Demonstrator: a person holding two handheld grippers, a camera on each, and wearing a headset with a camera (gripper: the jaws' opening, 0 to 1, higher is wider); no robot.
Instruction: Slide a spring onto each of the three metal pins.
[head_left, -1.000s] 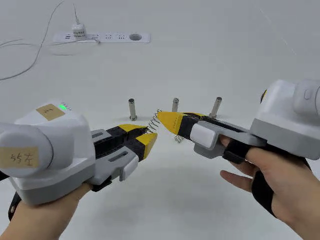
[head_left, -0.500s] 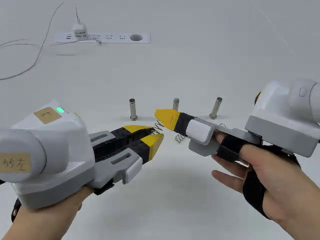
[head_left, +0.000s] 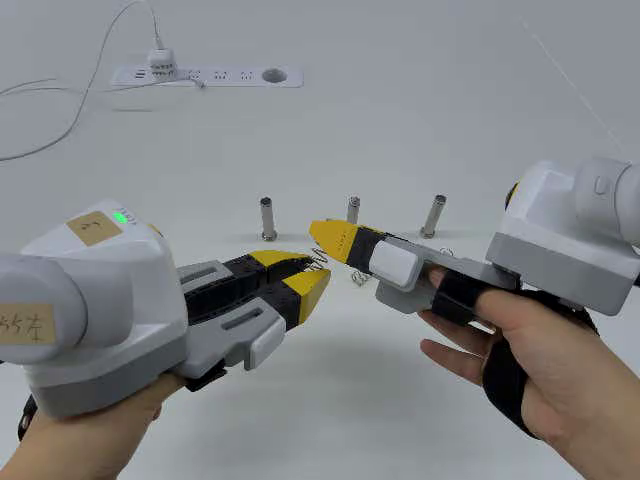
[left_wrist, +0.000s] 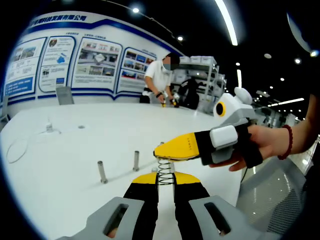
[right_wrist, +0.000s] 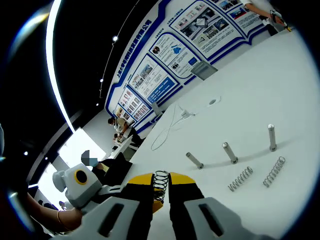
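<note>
1 spring (left_wrist: 165, 170) (thin, silvery coil)

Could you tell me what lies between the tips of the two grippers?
A spring runs from the left gripper to the right gripper, each apparently pinching one end; clearest in the left gripper view.

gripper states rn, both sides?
Left gripper: closed on the spring.
Right gripper: closed on the same spring's other end.
</note>
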